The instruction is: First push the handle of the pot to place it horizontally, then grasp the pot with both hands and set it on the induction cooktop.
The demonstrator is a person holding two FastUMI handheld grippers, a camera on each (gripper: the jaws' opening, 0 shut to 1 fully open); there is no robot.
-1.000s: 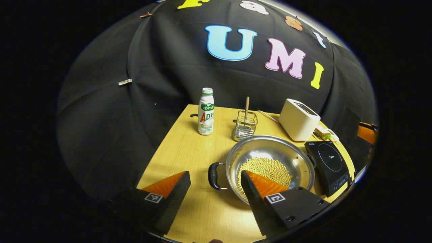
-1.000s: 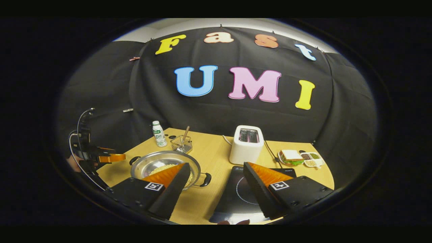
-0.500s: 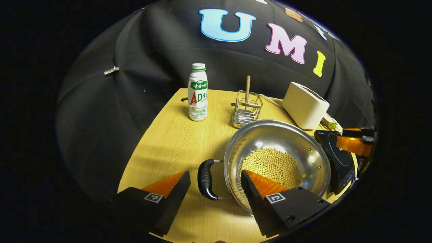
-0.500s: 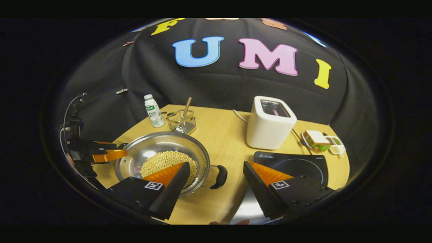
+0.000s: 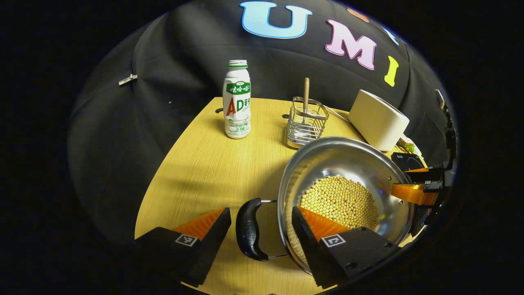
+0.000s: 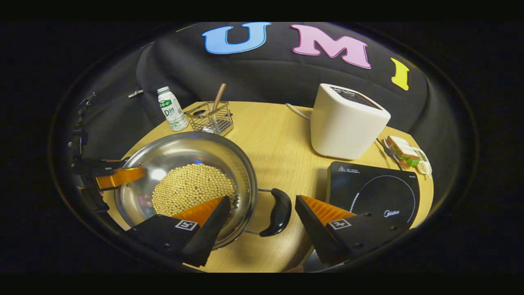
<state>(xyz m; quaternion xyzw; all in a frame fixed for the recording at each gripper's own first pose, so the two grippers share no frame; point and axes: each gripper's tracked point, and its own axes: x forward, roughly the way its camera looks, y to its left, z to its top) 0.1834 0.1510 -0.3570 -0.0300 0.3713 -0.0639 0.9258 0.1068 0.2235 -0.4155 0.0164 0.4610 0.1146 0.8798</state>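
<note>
I have the left gripper (image 5: pixel 260 217) spread wide with the pot's (image 5: pixel 348 164) black handle (image 5: pixel 248 229) between its fingers, untouched. My right gripper (image 6: pixel 262 205) is equally agape around the opposite handle (image 6: pixel 278 211). The pot sits on the table (image 6: pixel 278 143), the induction cooktop (image 6: pixel 374 192) at its 3 o'clock in the right gripper view.

In the right gripper view, the right gripper (image 6: pixel 262 205) stands wide open, its fingers straddling the black side handle (image 6: pixel 278 212) of the steel pot (image 6: pixel 186 153) of soybeans (image 6: pixel 192 189). The induction cooktop (image 6: pixel 374 191) lies just beside, before a white toaster (image 6: pixel 347 121). The left gripper (image 6: pixel 118 177) sits at the pot's far rim.
</note>
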